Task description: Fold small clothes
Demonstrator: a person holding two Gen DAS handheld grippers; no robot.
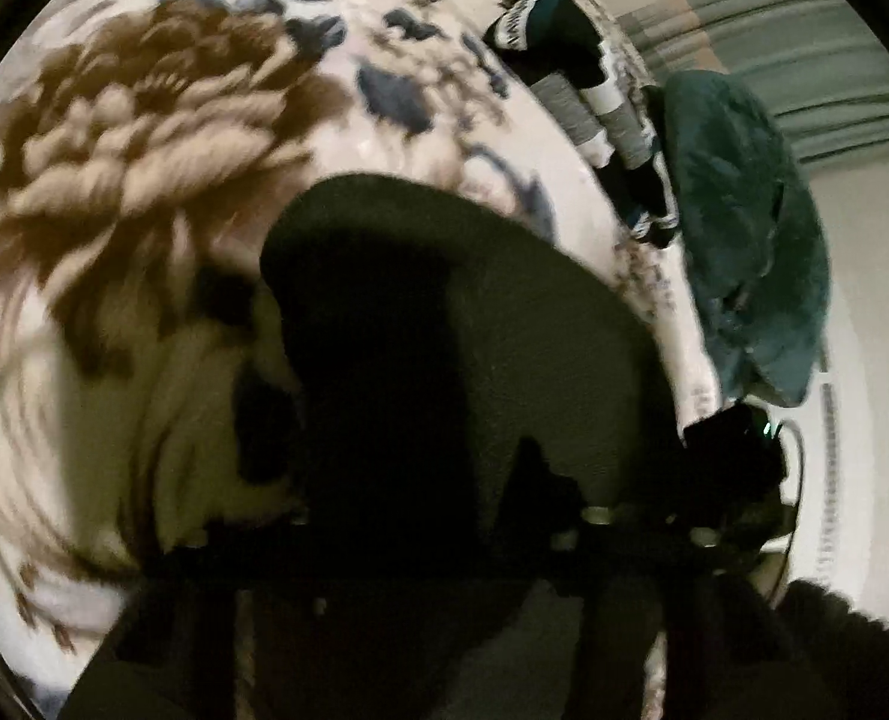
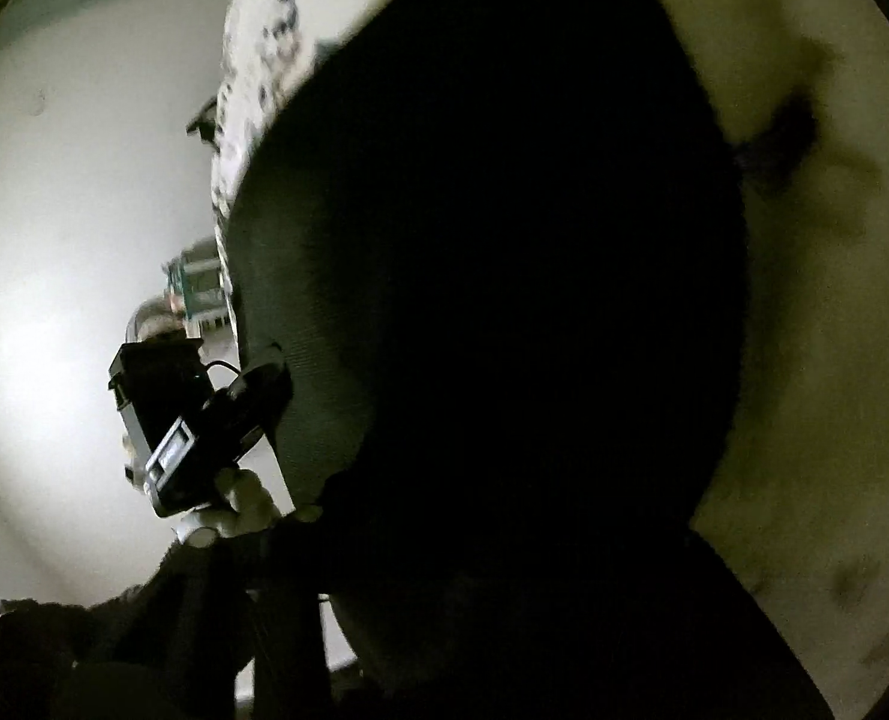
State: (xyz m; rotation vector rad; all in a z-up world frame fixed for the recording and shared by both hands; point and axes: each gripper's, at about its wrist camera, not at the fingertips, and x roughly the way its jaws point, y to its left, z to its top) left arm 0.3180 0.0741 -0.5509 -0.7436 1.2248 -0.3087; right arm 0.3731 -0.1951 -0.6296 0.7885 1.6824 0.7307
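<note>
A dark, almost black small garment (image 1: pixel 492 330) hangs close in front of the left wrist camera over a floral blanket (image 1: pixel 162 138). It covers the left gripper's fingers, so the jaws are hidden. In the right wrist view the same dark garment (image 2: pixel 504 300) fills most of the frame and hides the right gripper's fingers too. The other hand-held gripper (image 2: pixel 174 420), held by a white-gloved hand, shows at the garment's left edge in the right wrist view, and the other gripper also shows at the right in the left wrist view (image 1: pixel 738 450).
A pile of small black, white and grey clothes (image 1: pixel 588 96) lies at the blanket's far edge. A teal fluffy cloth (image 1: pixel 744 228) lies beside the pile. A pale floor (image 2: pixel 54 276) and a green curtain (image 1: pixel 804 48) lie beyond the bed.
</note>
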